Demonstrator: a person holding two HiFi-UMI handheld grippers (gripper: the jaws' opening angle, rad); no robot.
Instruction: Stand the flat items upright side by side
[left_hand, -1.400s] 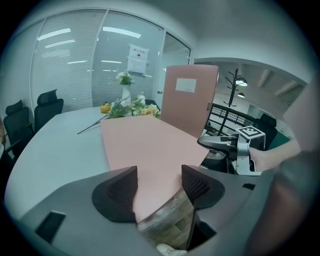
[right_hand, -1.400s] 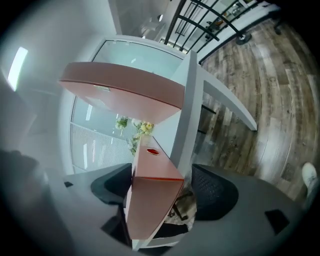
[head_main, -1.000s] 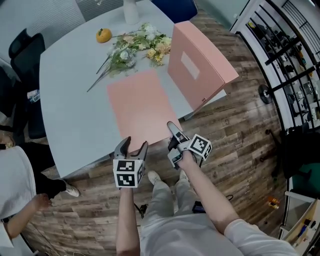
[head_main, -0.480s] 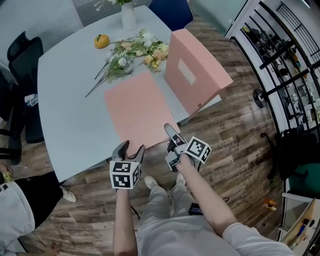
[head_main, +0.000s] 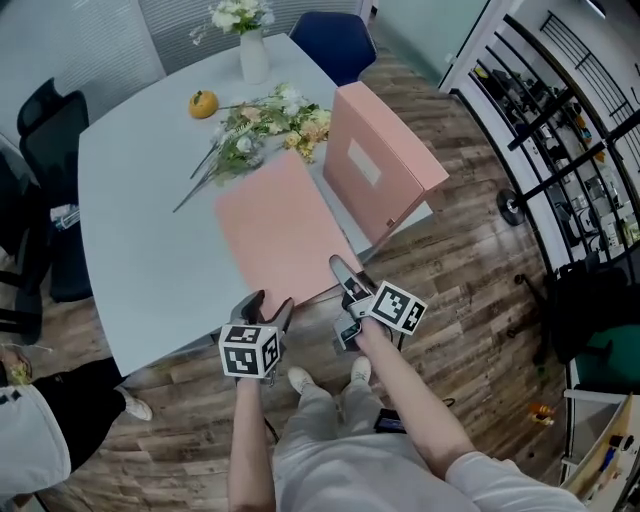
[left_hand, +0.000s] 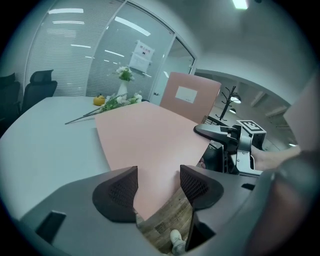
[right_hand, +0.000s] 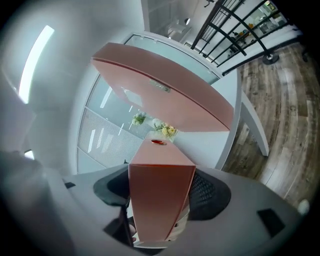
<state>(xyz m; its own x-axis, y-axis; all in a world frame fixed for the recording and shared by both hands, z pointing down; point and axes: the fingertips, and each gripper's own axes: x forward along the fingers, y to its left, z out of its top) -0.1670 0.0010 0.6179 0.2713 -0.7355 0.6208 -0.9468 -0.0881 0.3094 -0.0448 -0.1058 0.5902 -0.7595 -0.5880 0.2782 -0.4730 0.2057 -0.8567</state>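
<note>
1. Head view: I stand at the near edge of a pale table (head_main: 140, 200). A flat pink box (head_main: 280, 230) lies on it, its near corner past the table's edge. A second, upright pink box (head_main: 375, 170) stands just beyond it at the table's right side, apart from it. Loose flowers (head_main: 260, 120), an orange (head_main: 203, 103) and a white vase (head_main: 252, 60) sit at the far end. My left gripper (head_main: 268, 303) hovers at the flat box's near corner. My right gripper (head_main: 342, 292) is on the box's near right edge, rolled so one finger lies on top.

2. Left gripper view: my two pads (left_hand: 122, 190) stand apart and hold nothing. The flat box's overhanging corner shows in the gap between them, with wooden floor (left_hand: 167, 220) below. I cannot tell whether either pad touches it.

3. Right gripper view: my jaws have just been closing. The flat box's narrow end fills the gap between them, and a pad lies against each broad face, so I grip it. The upright box shows beyond, tilted in this rolled view.
</note>
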